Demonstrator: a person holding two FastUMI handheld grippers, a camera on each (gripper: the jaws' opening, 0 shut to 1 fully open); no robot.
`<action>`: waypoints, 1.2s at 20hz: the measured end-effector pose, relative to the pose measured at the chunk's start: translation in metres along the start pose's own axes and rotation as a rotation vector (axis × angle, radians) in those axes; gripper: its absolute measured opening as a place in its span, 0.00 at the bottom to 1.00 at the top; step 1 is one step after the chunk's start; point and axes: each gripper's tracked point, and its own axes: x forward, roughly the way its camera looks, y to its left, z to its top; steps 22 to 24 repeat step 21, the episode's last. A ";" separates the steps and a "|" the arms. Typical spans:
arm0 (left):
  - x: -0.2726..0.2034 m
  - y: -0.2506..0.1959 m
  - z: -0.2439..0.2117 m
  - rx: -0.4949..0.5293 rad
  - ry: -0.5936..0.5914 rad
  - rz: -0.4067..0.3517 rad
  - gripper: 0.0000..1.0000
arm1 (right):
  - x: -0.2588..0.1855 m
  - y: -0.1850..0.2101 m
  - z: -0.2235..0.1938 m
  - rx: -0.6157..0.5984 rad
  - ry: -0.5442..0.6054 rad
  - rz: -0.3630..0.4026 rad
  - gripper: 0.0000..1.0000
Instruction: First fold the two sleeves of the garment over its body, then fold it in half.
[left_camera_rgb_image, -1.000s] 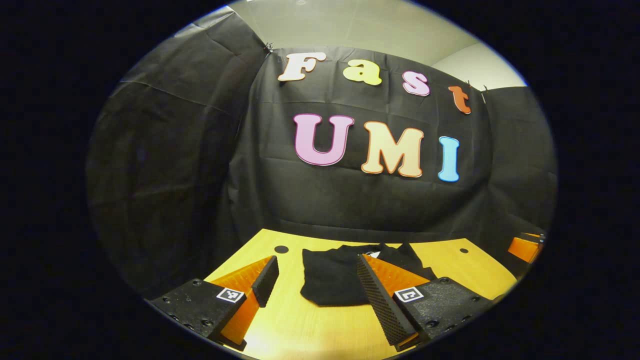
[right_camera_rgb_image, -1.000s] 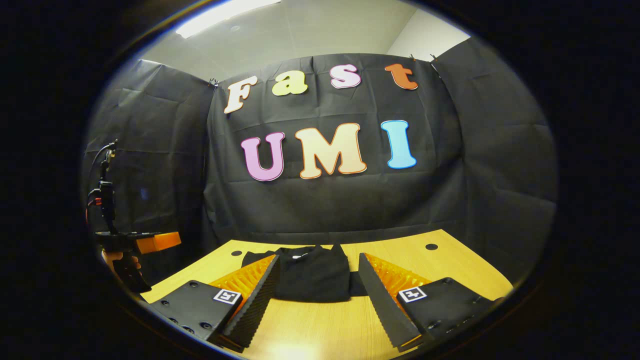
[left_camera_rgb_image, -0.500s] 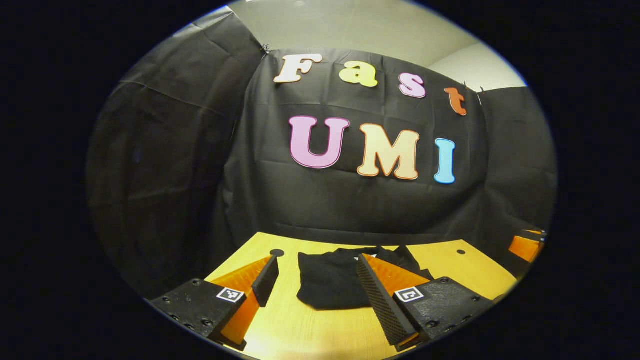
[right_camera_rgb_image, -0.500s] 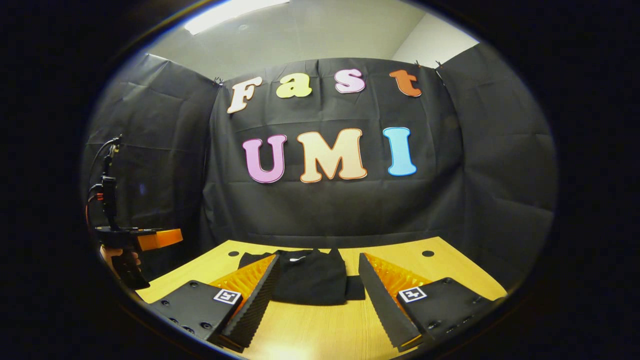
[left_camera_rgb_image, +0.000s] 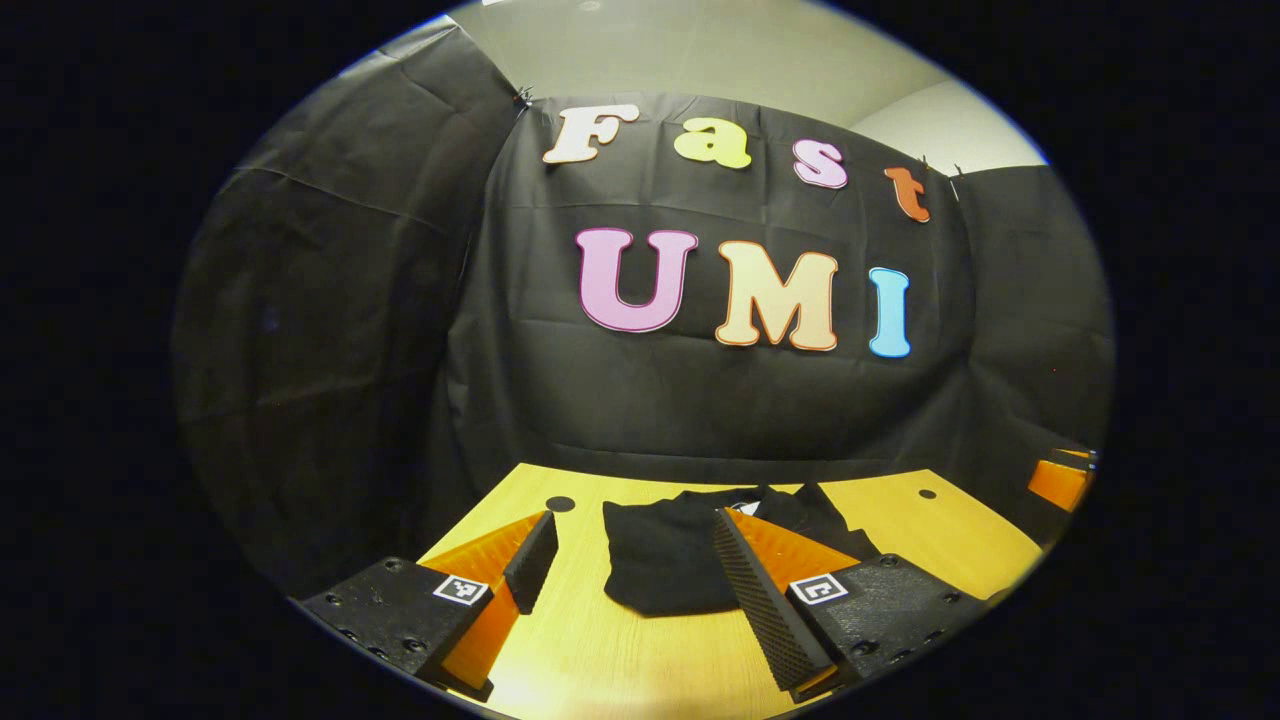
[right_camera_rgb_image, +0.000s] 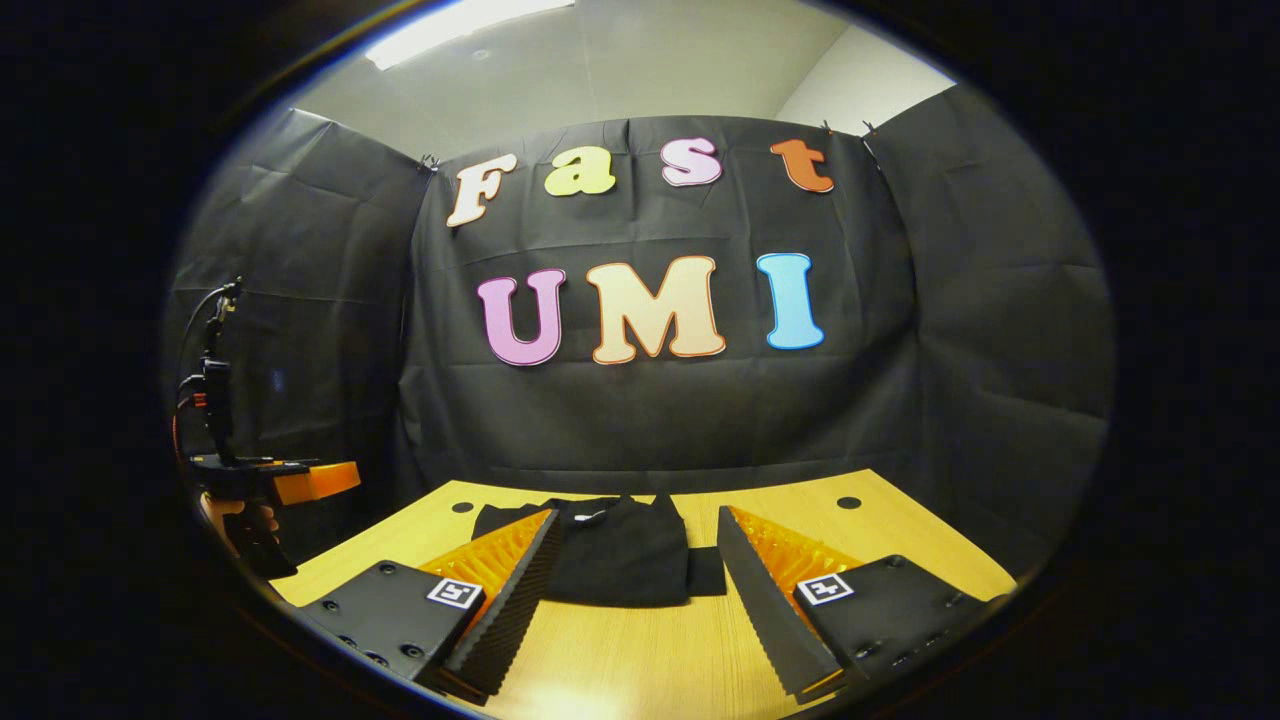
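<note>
We saw a light yellow wooden surface (left_camera_rgb_image: 640, 660) with small dark round holes (left_camera_rgb_image: 560, 503) near its far corners. On it lay a black fabric garment (left_camera_rgb_image: 665, 560), folded into a compact bundle, flat toward the far edge (right_camera_rgb_image: 625, 550). Another dark hole (right_camera_rgb_image: 849, 502) sat at the far right.

Garment (left_camera_rgb_image: 665, 560) right part hidden behind fingers (left_camera_rgb_image: 762, 590)

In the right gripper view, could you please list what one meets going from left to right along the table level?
Left gripper held in a hand → hole in the table → black garment → second hole.
</note>
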 end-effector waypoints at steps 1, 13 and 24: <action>0.000 0.000 0.000 0.000 0.002 -0.001 0.92 | 0.000 0.000 0.002 0.002 -0.006 -0.002 0.98; -0.003 -0.009 -0.004 0.020 0.003 -0.033 0.93 | -0.013 -0.011 0.008 0.011 -0.033 -0.042 0.98; -0.004 -0.016 -0.010 0.028 0.021 -0.067 0.93 | -0.024 -0.011 0.002 -0.001 -0.015 -0.074 0.98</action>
